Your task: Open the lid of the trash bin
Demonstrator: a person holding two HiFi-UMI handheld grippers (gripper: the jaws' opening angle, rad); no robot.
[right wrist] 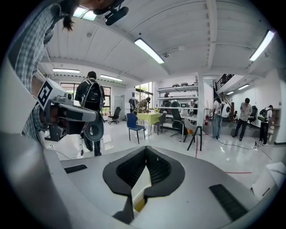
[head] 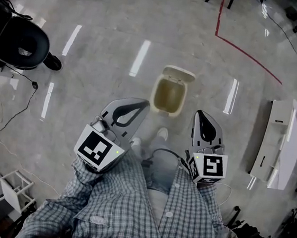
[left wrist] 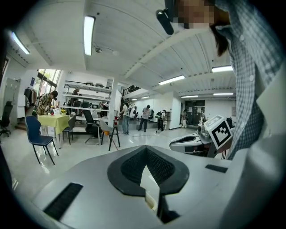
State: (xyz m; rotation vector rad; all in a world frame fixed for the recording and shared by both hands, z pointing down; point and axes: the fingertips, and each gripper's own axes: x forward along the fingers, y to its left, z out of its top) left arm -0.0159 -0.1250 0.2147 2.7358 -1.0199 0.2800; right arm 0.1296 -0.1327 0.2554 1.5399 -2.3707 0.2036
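Observation:
The beige trash bin (head: 168, 95) stands on the floor just ahead of the person's shoes. Its lid (head: 179, 73) is flipped up and back, and the inside shows. My left gripper (head: 145, 104) hangs at the bin's near-left corner, above it, with jaws closed tip to tip and nothing between them. My right gripper (head: 202, 113) is to the right of the bin, also shut and empty. In the left gripper view the left gripper (left wrist: 145, 148) has its jaws meeting, and a strip of the beige bin (left wrist: 148, 190) shows below them. The right gripper (right wrist: 146, 148) looks the same in the right gripper view.
A black round seat (head: 21, 42) stands at the far left, with a cable (head: 23, 106) trailing over the floor. A white rack (head: 7, 188) is at the lower left and a white panel (head: 281, 144) at the right. A red floor line (head: 246, 52) runs beyond the bin. People stand far off.

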